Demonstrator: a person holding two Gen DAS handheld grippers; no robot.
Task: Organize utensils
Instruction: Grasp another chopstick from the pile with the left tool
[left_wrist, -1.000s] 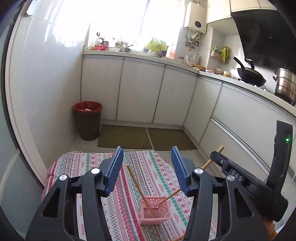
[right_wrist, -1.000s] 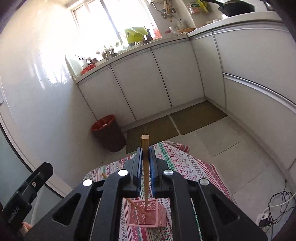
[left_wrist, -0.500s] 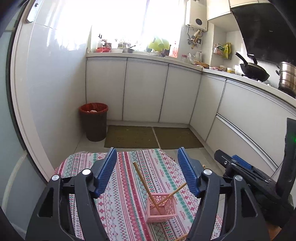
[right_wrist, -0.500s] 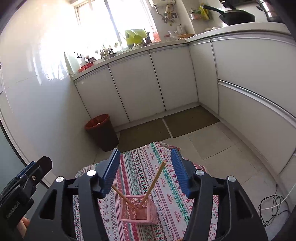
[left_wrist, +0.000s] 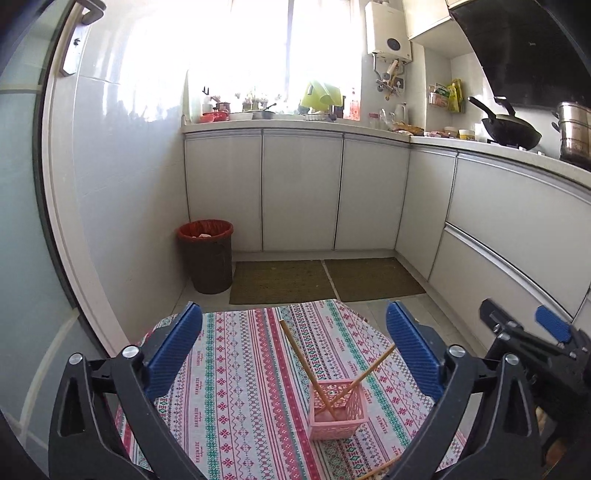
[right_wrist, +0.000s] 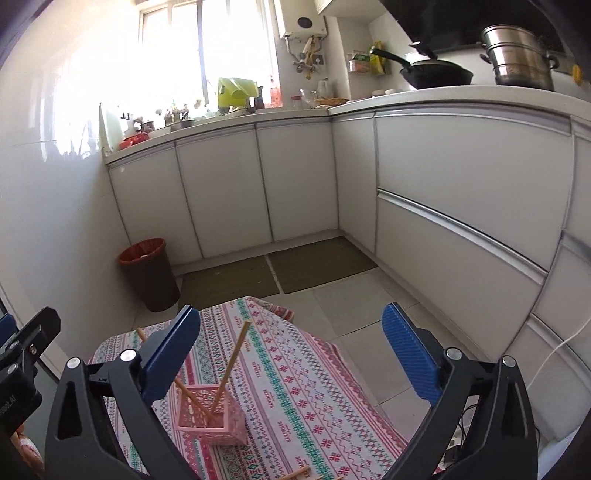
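A small pink basket stands on the patterned tablecloth. Two wooden chopsticks lean crossed inside it. It also shows in the right wrist view, with the chopsticks standing in it. Another chopstick lies on the cloth near the front edge, also seen in the right wrist view. My left gripper is open and empty, above and behind the basket. My right gripper is open and empty, above the basket and to its right; it shows at the right of the left wrist view.
The small table's far edge drops to a tiled floor with two green mats. A dark bin with a red liner stands by the wall. White cabinets run along the back and right.
My right gripper was shut on a chopstick over the basket, then opened and left it in the basket. Both grippers have since pulled back and up, wide open.
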